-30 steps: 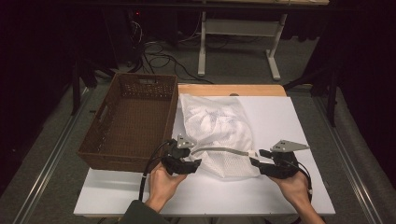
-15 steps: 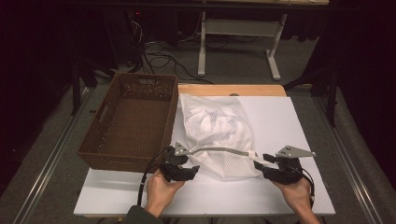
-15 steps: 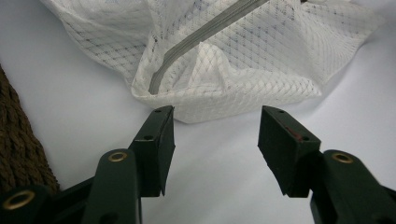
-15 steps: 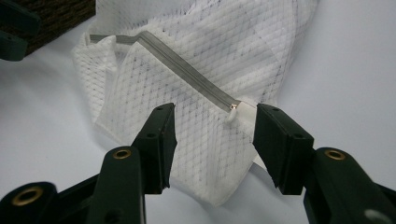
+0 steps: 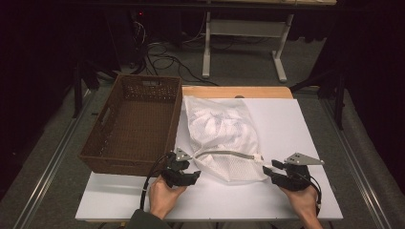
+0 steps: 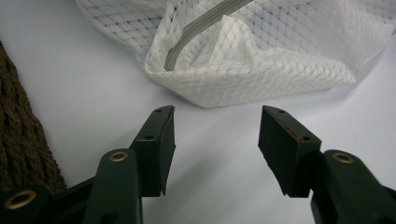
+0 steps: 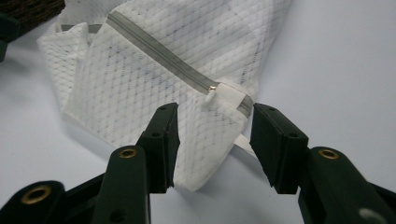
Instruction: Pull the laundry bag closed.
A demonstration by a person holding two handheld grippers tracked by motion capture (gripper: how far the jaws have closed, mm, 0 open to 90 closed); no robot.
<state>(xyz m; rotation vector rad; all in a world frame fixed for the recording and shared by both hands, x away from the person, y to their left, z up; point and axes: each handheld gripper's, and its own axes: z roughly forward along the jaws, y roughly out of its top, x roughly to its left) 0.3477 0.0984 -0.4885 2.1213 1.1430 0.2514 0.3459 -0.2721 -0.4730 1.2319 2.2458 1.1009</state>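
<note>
The left gripper [image 6: 217,140] stands with jaws spread wide and empty, just short of the folded corner of the white mesh laundry bag [image 6: 261,56] with its grey zipper [image 6: 201,25]. The right gripper [image 7: 215,140] is likewise parted, its jaws either side of the bag's opposite corner beside the zipper pull [image 7: 211,93]. The bag lies on the white table [image 5: 296,124], next to the brown wicker basket [image 5: 136,121].
</note>
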